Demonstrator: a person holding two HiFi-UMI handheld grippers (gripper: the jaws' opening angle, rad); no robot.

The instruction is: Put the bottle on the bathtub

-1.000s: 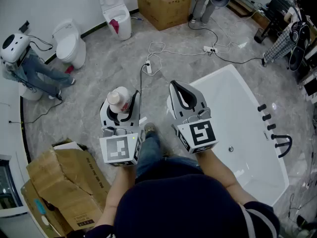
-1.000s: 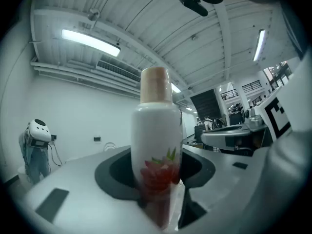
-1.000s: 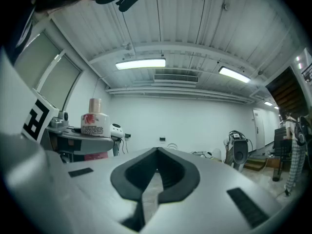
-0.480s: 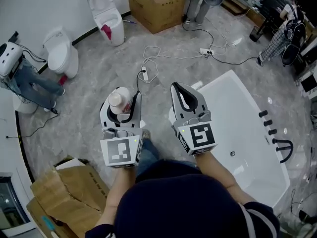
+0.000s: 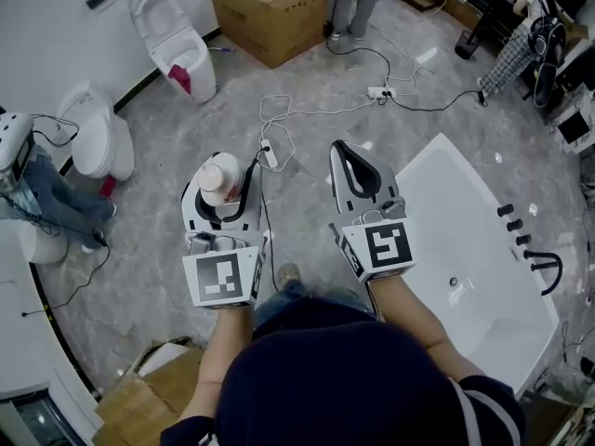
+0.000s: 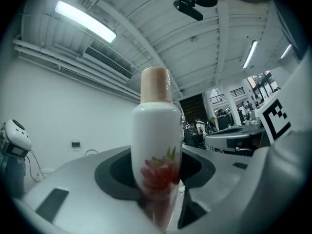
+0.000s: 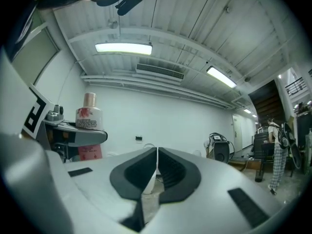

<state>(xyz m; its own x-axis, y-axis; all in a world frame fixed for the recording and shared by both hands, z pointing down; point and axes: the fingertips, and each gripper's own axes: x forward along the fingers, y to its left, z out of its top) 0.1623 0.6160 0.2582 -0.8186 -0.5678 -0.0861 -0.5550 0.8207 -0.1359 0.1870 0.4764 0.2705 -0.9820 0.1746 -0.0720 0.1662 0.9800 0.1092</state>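
**Inspector:** Premises?

**Assessor:** Grey marbled floor (image 5: pixel 167 137). Two toilets (image 5: pixel 177 40) stand along the wall, with a cardboard box (image 5: pixel 265 17) and loose cables (image 5: pixel 307 110) nearby. A white bathtub (image 5: pixel 483 240) is at the right.

**Inspector:** Position of the bottle?

**Assessor:** The white bottle (image 6: pixel 157 140) has a tan cap and a red flower print. It stands upright between the jaws of the left gripper (image 5: pixel 221 163), which clamp its body at a wide spread. It is held over the floor, clear of the bathtub, and the right gripper (image 5: pixel 348 149) sits between them.

**Inspector:** Right gripper's condition?

**Assessor:** Jaws pressed together with nothing in them, next to the tub's near corner.
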